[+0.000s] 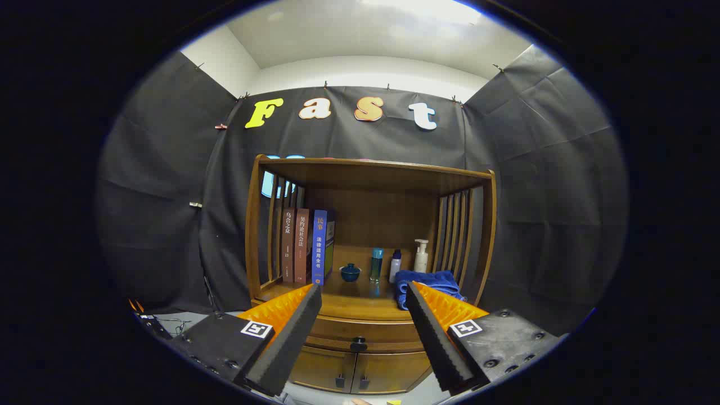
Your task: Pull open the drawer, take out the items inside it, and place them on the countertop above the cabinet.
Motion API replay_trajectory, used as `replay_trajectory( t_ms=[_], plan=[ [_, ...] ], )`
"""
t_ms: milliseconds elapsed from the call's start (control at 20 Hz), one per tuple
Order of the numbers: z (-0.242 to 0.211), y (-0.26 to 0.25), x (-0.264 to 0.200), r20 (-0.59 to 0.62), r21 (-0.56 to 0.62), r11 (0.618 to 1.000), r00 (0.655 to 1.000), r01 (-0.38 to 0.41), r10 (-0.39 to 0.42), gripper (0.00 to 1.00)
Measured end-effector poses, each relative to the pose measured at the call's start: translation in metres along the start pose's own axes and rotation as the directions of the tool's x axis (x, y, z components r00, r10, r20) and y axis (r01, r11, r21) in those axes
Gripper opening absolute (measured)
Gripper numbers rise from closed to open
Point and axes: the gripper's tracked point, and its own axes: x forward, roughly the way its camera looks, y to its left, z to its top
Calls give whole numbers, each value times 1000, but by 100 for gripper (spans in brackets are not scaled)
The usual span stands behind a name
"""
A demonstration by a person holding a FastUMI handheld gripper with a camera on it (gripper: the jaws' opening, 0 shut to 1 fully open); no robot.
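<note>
A wooden cabinet [368,225] stands straight ahead against the booth wall. Its drawer [365,331] is closed, with a dark round knob [358,342] showing in the gap between my fingers. Above the drawer lies the countertop [351,301] under an open shelf. My gripper [364,292] is open and holds nothing. It hovers a short way in front of the cabinet, with the fingertips level with the countertop edge. What the drawer holds is hidden.
On the countertop stand three upright books [306,246], a small blue lidded bowl [350,272], a teal bottle [376,264], a small white bottle [395,266], a pump bottle [421,256] and a folded blue towel [423,283]. Two lower doors [360,371] sit below the drawer.
</note>
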Motion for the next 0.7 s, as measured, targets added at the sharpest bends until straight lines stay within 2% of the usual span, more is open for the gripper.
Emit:
replay_trajectory(
  t_ms=[700],
  plan=[
    [2, -8, -5, 9, 20, 1000, 1000, 12, -12, 99]
  ],
)
